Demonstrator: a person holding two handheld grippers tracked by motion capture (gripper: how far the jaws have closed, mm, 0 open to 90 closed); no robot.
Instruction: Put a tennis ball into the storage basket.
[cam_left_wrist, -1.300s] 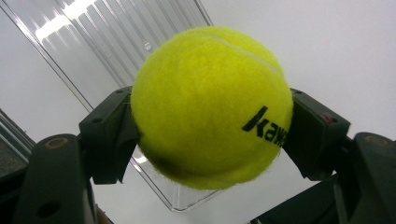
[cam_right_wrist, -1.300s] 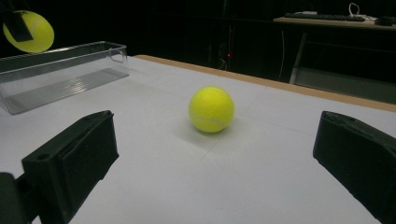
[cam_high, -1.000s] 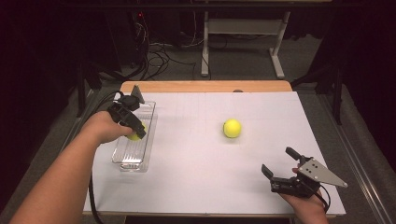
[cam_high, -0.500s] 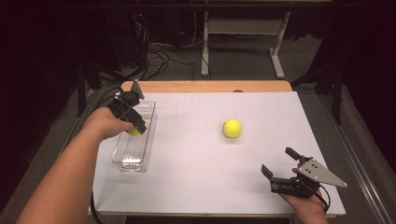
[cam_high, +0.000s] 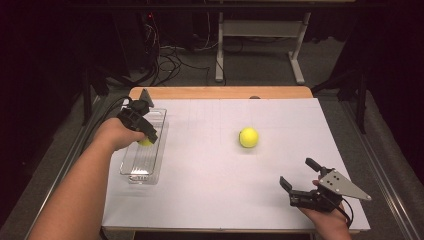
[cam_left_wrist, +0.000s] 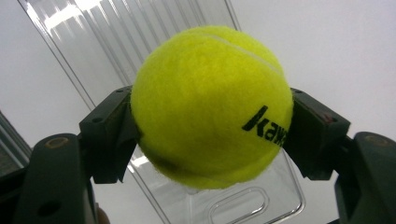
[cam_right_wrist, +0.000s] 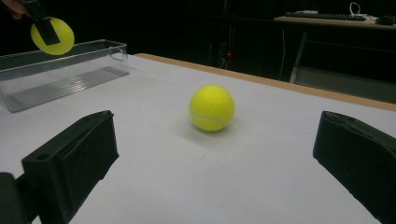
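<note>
Forearm and hand come in from the bottom left of the high view, carrying the left gripper (cam_high: 141, 131) over the tray (cam_high: 131, 170). That gripper is clamped on a ball (cam_high: 145, 142): in the left gripper view both black jaws press against the sides of the yellow ball (cam_left_wrist: 212, 105), which bears black lettering, and the ribbed floor of the clear tray (cam_left_wrist: 116, 32) lies behind it. Seen from the right gripper view, the held ball (cam_right_wrist: 52, 36) hangs above the tray's rim (cam_right_wrist: 65, 46), clear of the floor.

Tray itself is a long, clear plastic box standing near the left edge of the bench (cam_high: 210, 200), its long side running away from the person. The bench is covered in white, with a strip of wood showing along its far edge.

Second ball (cam_high: 248, 137), also yellow, rests on the white surface right of centre, well apart from the tray and from both grippers. In the right gripper view it (cam_right_wrist: 212, 108) sits ahead, between the two jaws but far beyond them.

Right gripper (cam_high: 301, 177) lies low at the near right corner, held in the other hand, its jaws spread wide with nothing between them, a grey plate on top.
</note>
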